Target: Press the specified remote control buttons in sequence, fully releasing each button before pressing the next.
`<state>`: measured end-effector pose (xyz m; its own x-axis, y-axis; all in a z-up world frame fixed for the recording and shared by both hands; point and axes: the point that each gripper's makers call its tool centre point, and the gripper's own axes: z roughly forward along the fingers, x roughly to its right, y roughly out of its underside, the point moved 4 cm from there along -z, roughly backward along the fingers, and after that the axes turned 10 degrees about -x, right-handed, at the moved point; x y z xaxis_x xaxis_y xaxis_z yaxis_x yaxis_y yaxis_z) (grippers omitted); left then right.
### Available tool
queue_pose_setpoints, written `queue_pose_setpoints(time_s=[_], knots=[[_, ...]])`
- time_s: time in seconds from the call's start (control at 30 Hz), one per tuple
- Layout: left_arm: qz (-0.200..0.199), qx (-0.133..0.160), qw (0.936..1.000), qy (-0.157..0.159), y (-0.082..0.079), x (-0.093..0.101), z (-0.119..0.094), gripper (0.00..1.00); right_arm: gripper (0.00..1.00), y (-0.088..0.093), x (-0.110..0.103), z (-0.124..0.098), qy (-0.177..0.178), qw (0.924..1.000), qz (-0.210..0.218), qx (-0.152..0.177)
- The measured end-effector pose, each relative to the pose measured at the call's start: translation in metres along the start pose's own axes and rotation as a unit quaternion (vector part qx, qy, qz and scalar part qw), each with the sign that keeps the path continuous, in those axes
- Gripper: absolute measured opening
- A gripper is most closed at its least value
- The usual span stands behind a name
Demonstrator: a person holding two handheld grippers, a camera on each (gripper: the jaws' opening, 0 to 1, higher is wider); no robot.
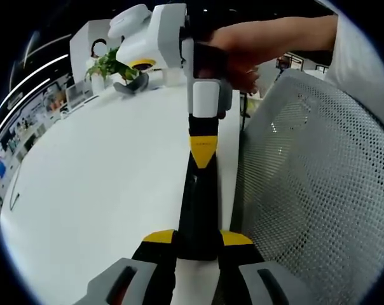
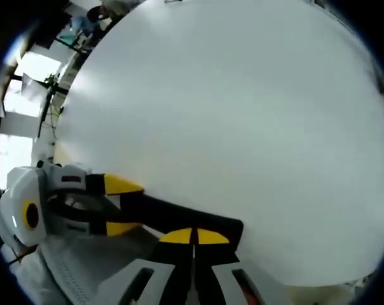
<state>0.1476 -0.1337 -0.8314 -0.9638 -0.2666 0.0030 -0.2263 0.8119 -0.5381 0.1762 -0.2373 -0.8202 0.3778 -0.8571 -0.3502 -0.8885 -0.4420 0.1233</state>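
You are working at the white bench [image 2: 243, 95], and the left gripper view is also showing a mesh chair back [image 1: 319, 190]. Your left gripper [image 1: 198, 237] fingers are clamping the black remote [image 1: 198, 203] at the bench's edge. Your right gripper [image 2: 194, 236] fingers are closed together, tips touching the remote. Far off, a pot [image 1: 98, 82] is holding a plant [image 1: 109, 63].

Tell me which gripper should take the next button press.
Right, probably. The left gripper is shut on the black remote, one finger on each side, so it is busy steadying it. The right gripper has its fingers together with the tip at the remote, so it looks free to push.
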Motion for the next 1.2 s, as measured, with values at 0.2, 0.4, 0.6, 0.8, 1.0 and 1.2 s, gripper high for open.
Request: queue_pose_setpoints(time_s=[0.2,0.4,0.6,0.8,1.0,1.2], knots=[[0.005,0.002,1.0,-0.001,0.0,0.001,0.0,0.23,0.0,-0.001,0.001,-0.001,-0.013,0.9998,0.01,-0.011],[0.009,0.002,1.0,0.0,-0.001,0.001,0.0,0.23,0.0,-0.006,-0.011,-0.006,-0.017,0.9998,-0.007,-0.013],[0.009,0.0,1.0,0.0,-0.001,0.001,0.0,0.23,0.0,-0.018,-0.018,-0.007,-0.035,0.9992,-0.013,-0.014],[0.009,0.0,1.0,0.0,-0.001,0.001,0.0,0.23,0.0,-0.019,-0.019,0.0,-0.025,0.9991,-0.019,-0.03],[0.008,0.0,1.0,0.0,-0.001,0.001,0.0,0.23,0.0,-0.021,-0.021,0.002,-0.012,0.9984,-0.046,-0.031],[0.007,0.0,1.0,0.001,-0.001,0.001,0.001,0.23,0.0,-0.019,-0.021,0.005,-0.001,0.9982,-0.047,-0.037]])
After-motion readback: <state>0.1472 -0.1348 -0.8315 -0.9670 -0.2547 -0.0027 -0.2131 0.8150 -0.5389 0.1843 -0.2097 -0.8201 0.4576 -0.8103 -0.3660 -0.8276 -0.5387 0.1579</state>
